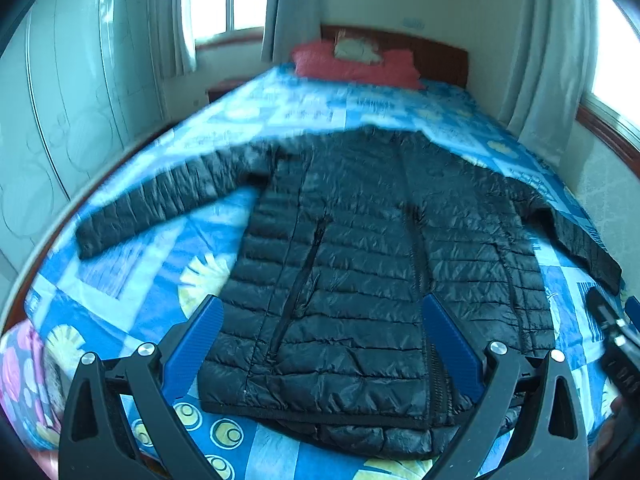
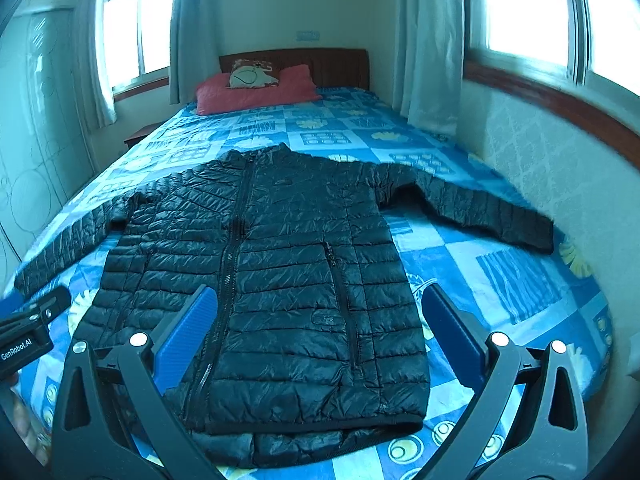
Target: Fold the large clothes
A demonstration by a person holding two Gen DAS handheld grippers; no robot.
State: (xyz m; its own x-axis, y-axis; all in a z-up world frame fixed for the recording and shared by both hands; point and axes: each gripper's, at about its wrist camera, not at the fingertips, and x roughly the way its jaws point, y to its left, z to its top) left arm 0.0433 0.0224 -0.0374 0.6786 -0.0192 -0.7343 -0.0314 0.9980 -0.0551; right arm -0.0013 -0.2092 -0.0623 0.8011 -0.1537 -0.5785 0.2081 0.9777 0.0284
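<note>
Two grippers: left [image 1: 318, 320] and right [image 2: 320, 312] hovering, jaws gaping wide.
Jacket [image 2: 280, 280]: lying flat on bed [image 2: 500, 280], sleeves spreading.

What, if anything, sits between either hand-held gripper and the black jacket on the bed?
Nothing visible. The black jacket lies flat on the blue bedspread, sleeves spread, with its hem nearest both grippers. The left hand-held gripper and right hand-held gripper are both open above the hem. The red pillow is far off at the headboard.

Bluish window [image 2: 528, 4] daylight, fisheye-warped edges
</note>
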